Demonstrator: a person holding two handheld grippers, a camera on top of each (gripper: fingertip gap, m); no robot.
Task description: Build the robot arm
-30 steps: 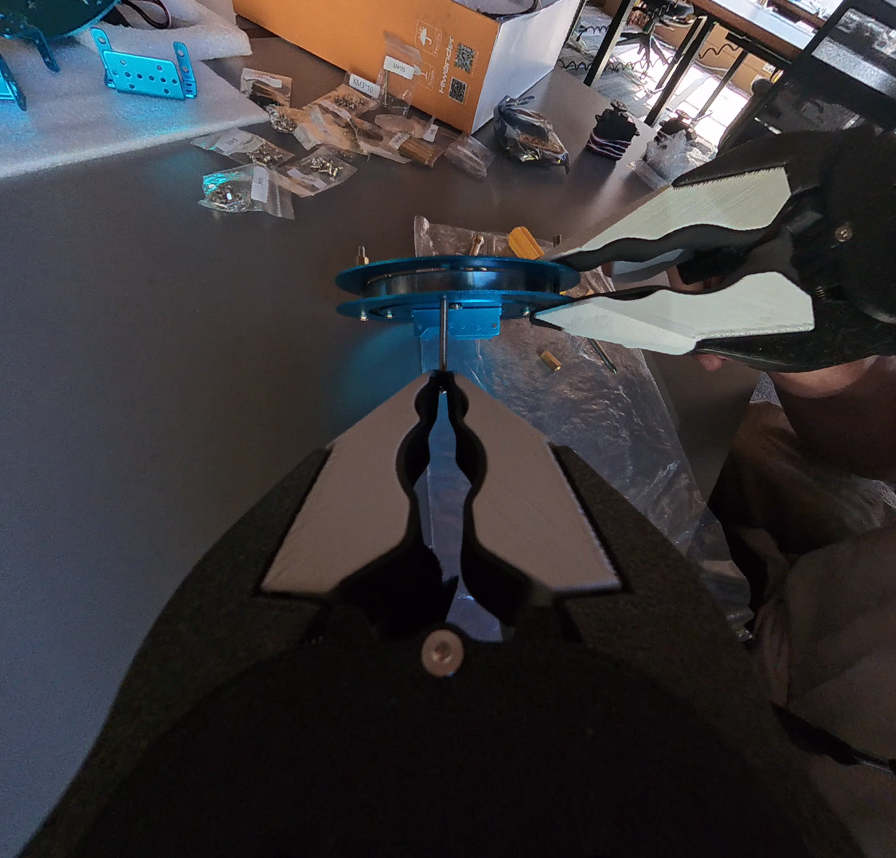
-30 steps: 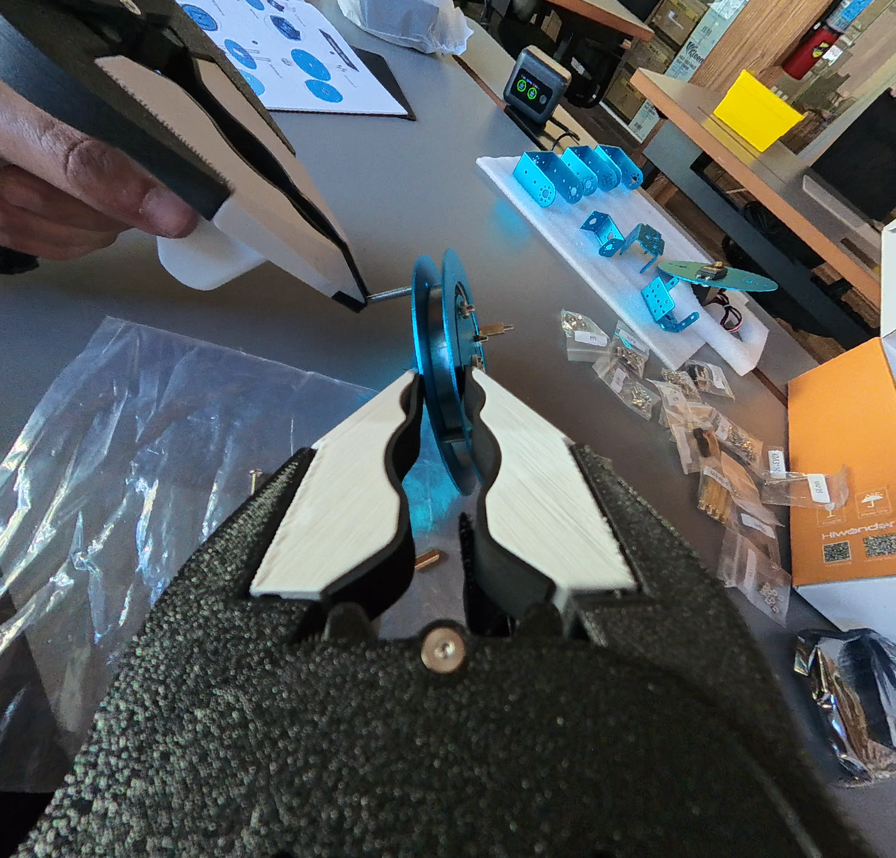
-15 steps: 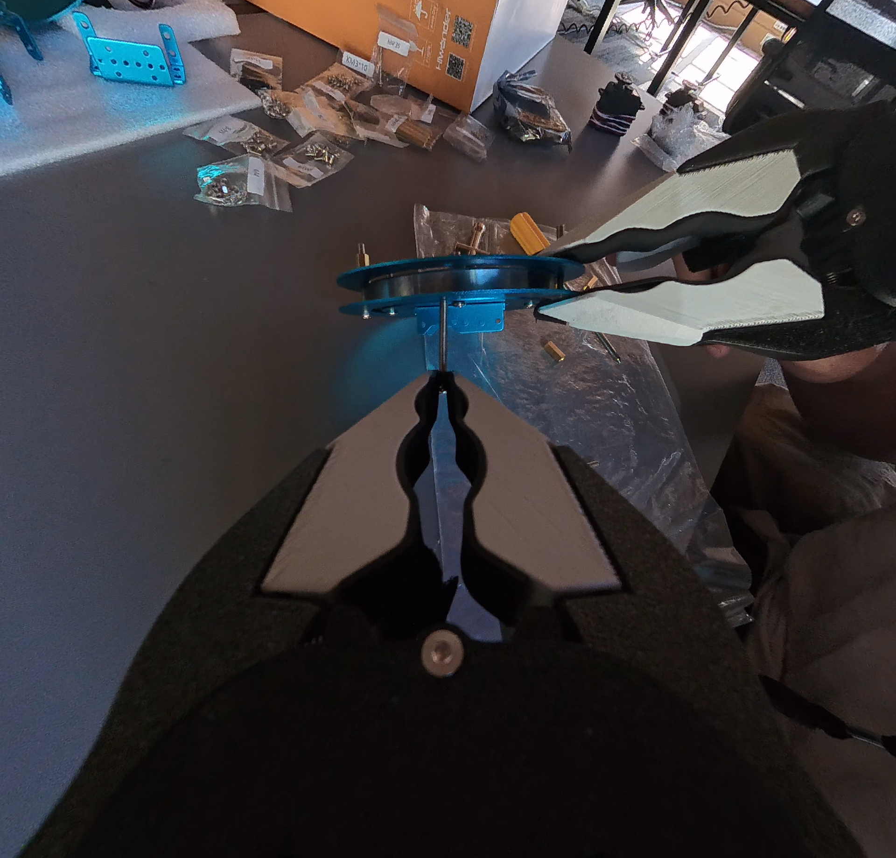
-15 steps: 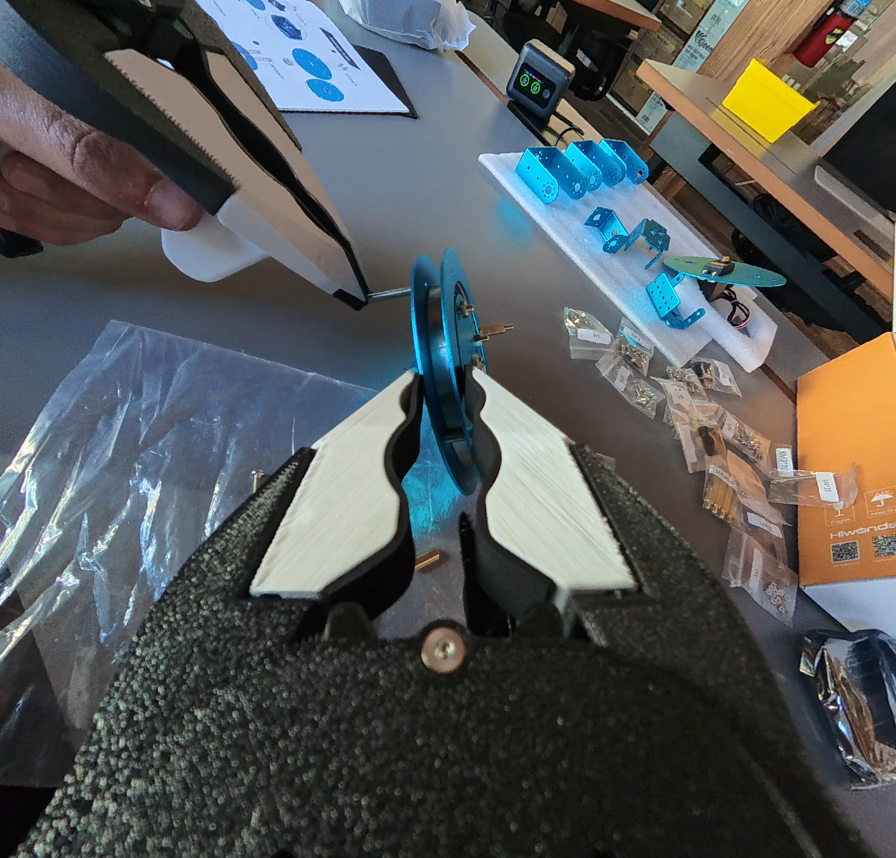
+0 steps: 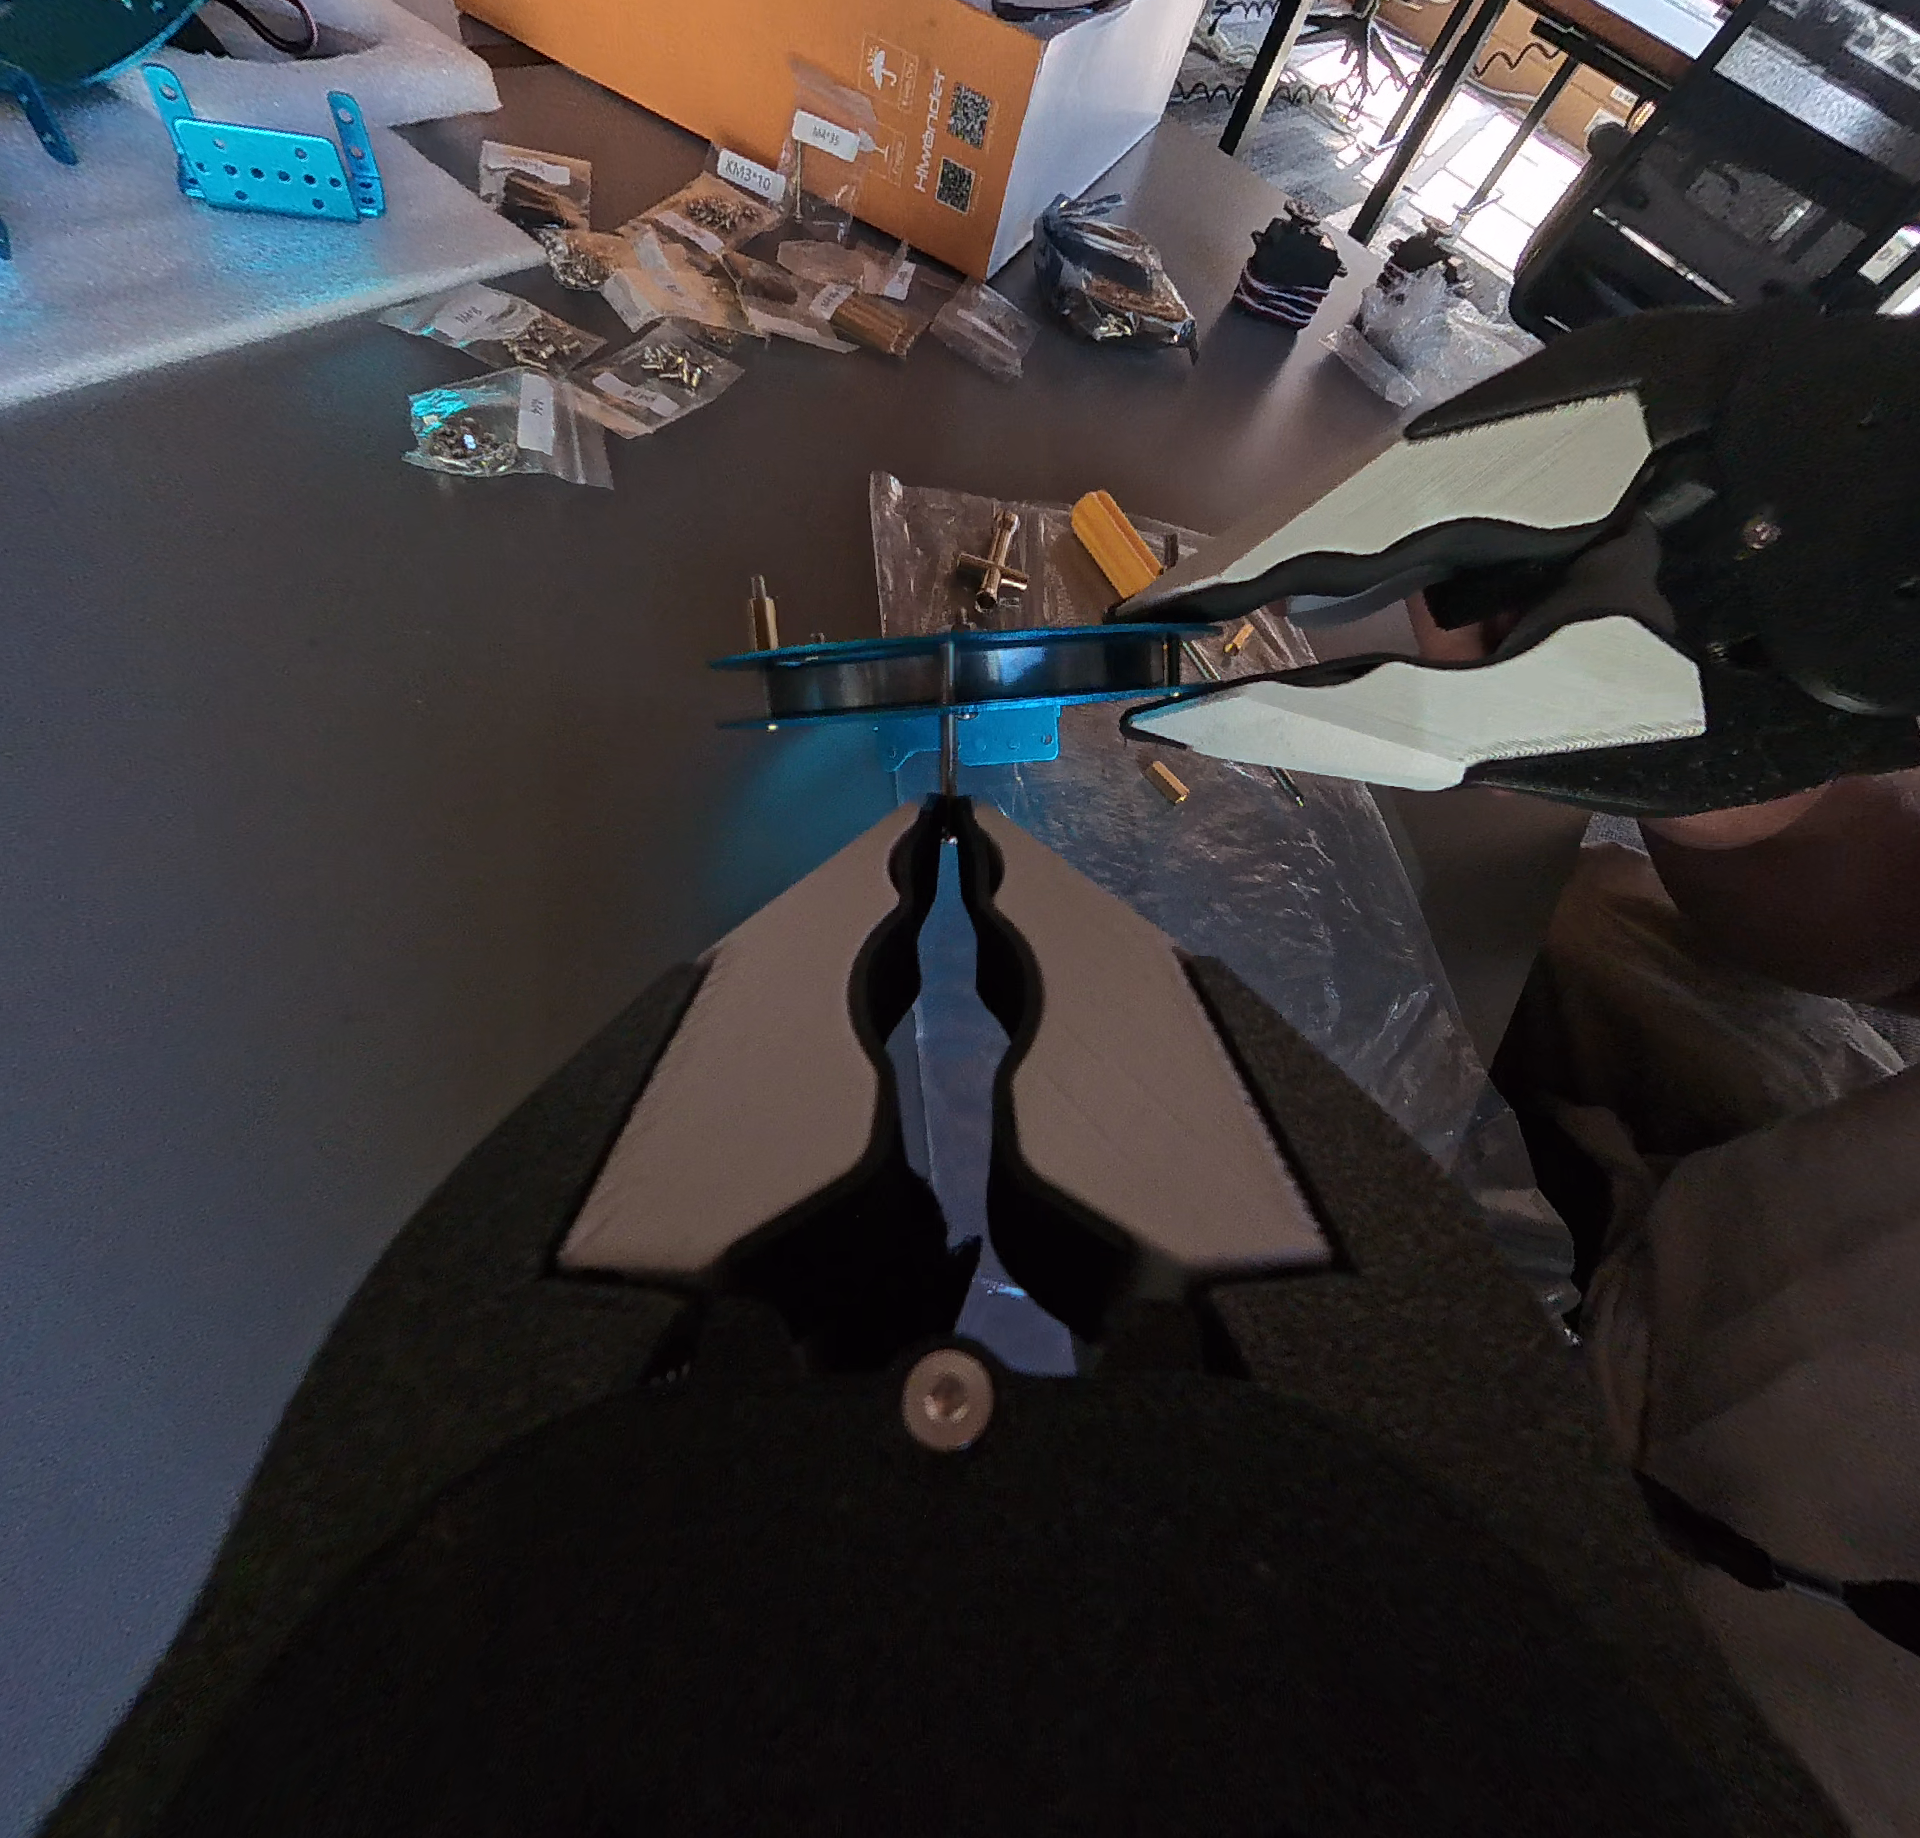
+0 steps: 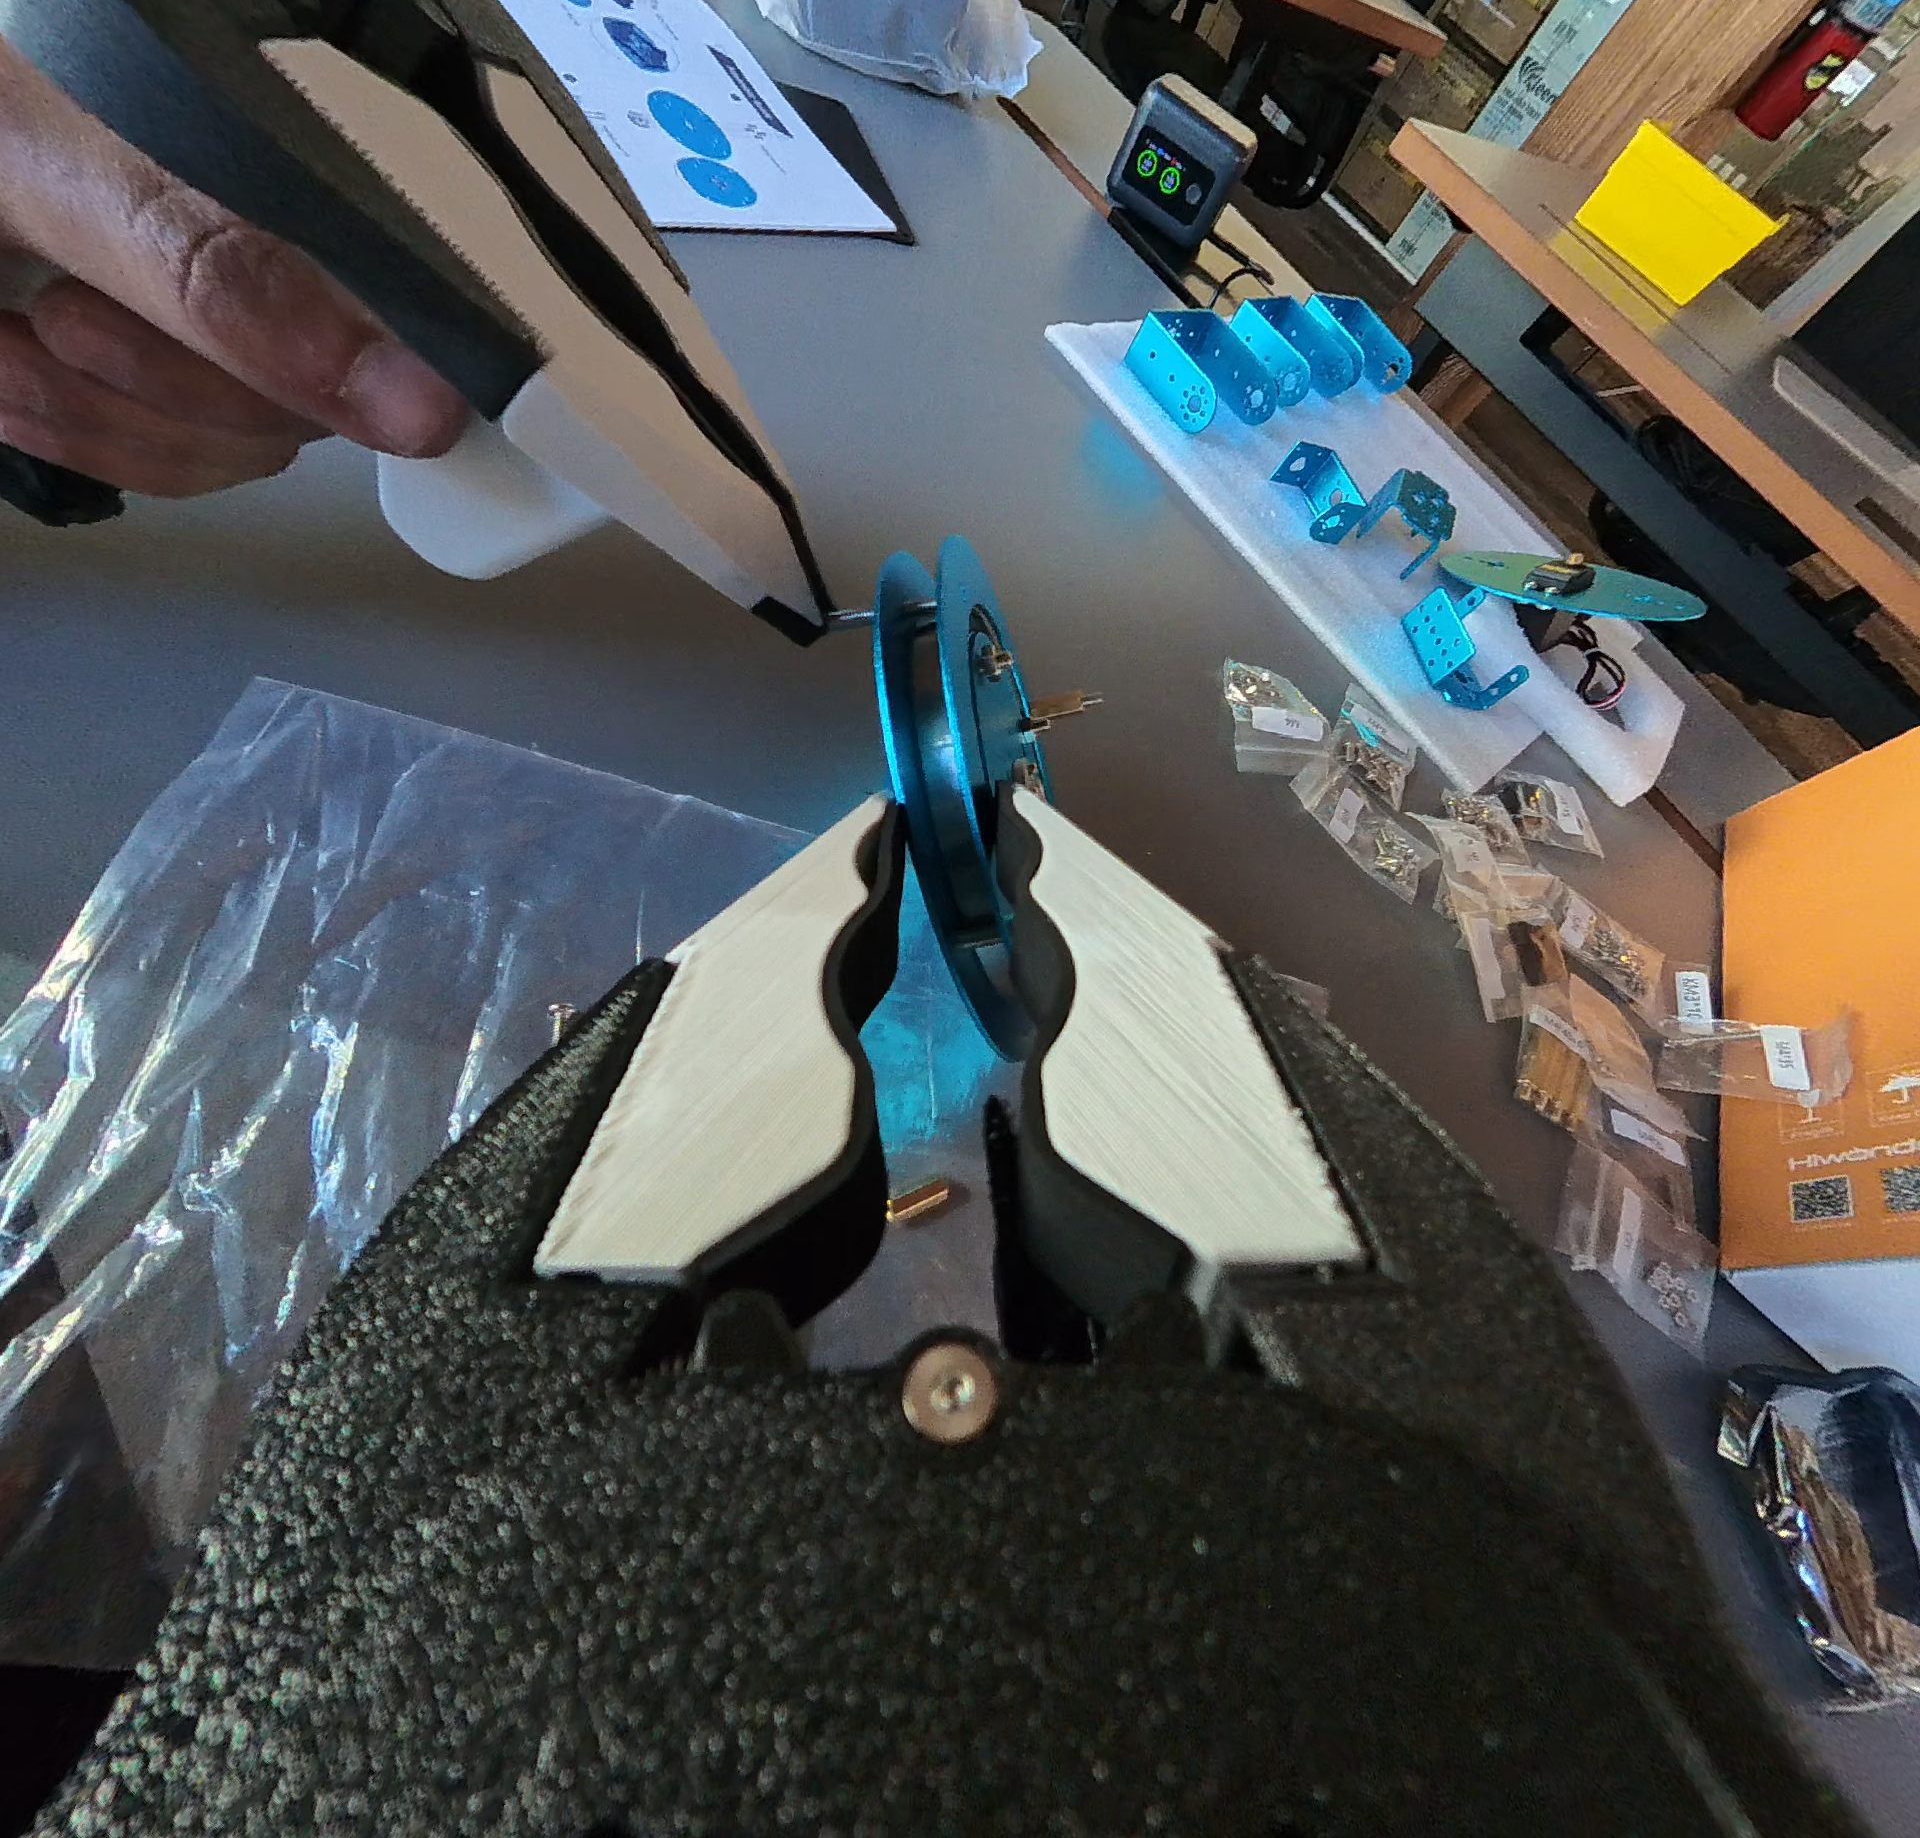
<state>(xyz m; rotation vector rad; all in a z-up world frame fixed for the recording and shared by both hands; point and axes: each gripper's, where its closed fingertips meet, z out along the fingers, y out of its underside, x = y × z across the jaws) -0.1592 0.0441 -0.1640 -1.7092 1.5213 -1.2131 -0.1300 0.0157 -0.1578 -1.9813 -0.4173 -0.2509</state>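
Blue anodised metal at centre stage: a 2-disc assembly is pinched by its rim between the fingers of the right gripper, held up off the grey table with the discs edge-on to that gripper. Over on the other side, the left gripper has its tips pressed together on a thin metal screw that runs through both discs, straight ahead of its fingertips. From the right gripper's side, that screw pokes out of the disc to the left, and the left gripper comes in from the upper left with a hand behind it. A brass standoff sticks out of the far disc face, to the right. Below both grippers lies a clear plastic bag. Beyond the right gripper, to its right, small bags of hardware are scattered near an orange box, and blue brackets sit on white foam farther out.
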